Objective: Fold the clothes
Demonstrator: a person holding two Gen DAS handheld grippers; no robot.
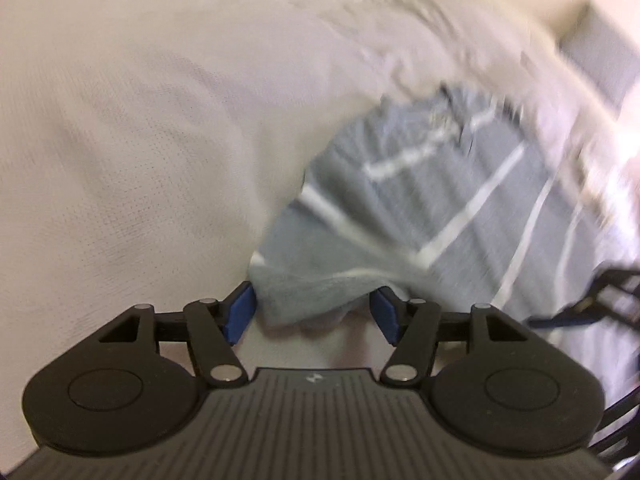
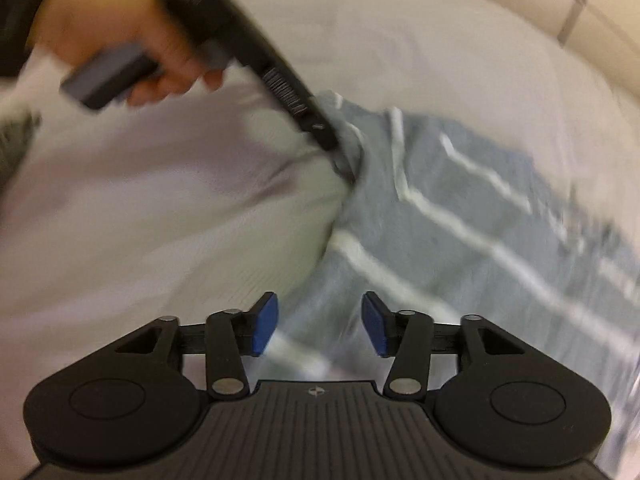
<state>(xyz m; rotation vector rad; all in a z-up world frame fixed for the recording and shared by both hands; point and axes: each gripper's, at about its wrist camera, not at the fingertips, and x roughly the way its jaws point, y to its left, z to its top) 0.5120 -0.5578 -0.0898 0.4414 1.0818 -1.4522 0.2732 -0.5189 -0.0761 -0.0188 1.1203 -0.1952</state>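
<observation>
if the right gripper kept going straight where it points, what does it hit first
Most likely the grey striped garment, which lies between and beyond the open right gripper; blur makes depth unclear.

The cloth (image 1: 420, 208) is grey-blue with thin white lines that cross like a grid. The bed sheet (image 1: 140, 140) under it is white. Each hand-held gripper (image 2: 320, 322) is black with blue pads (image 2: 265, 322).
</observation>
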